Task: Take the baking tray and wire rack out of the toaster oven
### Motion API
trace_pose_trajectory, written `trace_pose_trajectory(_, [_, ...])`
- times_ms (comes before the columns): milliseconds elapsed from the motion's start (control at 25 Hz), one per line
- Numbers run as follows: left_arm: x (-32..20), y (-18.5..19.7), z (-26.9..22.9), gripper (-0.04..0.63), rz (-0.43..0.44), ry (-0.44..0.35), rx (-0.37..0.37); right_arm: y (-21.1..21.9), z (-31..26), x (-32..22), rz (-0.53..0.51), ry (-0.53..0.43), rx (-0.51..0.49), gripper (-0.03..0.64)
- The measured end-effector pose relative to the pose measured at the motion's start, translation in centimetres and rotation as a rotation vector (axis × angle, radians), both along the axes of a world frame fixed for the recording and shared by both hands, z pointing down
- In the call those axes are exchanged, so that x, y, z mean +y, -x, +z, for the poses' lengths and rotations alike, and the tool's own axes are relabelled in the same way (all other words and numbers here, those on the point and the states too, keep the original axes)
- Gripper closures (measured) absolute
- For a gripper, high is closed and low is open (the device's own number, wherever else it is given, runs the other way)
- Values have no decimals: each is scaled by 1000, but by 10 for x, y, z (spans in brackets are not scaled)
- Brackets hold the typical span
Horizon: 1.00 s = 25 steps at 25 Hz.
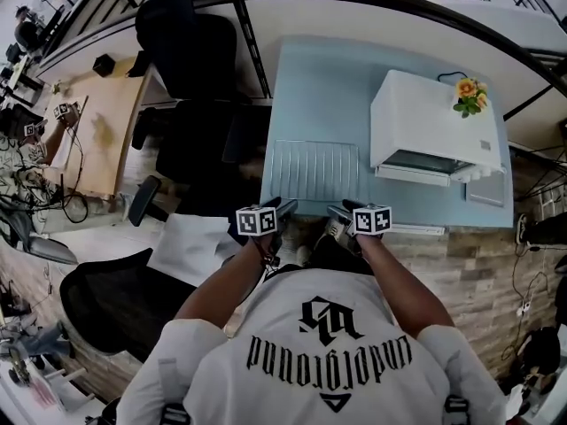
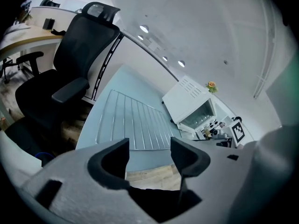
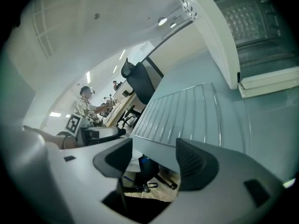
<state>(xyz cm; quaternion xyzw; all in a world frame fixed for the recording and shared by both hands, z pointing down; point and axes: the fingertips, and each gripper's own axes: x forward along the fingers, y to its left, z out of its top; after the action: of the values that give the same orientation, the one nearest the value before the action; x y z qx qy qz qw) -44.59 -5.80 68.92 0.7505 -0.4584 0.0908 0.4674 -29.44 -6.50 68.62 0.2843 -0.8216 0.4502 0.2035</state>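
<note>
Wire rack untouched; both tongs open

1. A black mesh office chair is placed just beside the pale blue rectangular tabletop.
2. Small orange and yellow flowers are seen toward its right.
3. A light wooden desk is set well apart.

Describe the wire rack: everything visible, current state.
The wire rack is a silvery metal rectangle of thin parallel bars inside an outer frame. It lies flat on the light blue table, fully outside the white toaster oven, to its left and apart from it, close to the table's near edge. Nothing rests on it. The left gripper and right gripper are both open with nothing between their jaws, and neither touches it.
</note>
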Motion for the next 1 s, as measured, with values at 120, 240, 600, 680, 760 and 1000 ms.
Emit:
trace_pose_trajectory(120, [-4,-3,-15,311,17,-57,-24,1,-17,-4,-2,-67,-2,349])
trace_pose_trajectory(240, [-7,-4,-31,325,36,-123,-63,-2,-33,-7,12,-130,-4,367])
trace_pose_trajectory(600, [-11,-16,-92,381,50,-322,-102,-13,-92,-6,15,-350,-6,438])
trace_pose_trajectory(680, [-10,-20,-109,394,58,-368,-107,-14,-109,-5,2,-415,-4,458])
trace_pose_trajectory(760, [-8,-23,-126,411,55,-403,-103,-13,-127,-3,-10,-473,-6,472])
trace_pose_trajectory(1000, [1,-33,-182,467,62,-532,-116,-11,-181,4,-43,-625,-16,515])
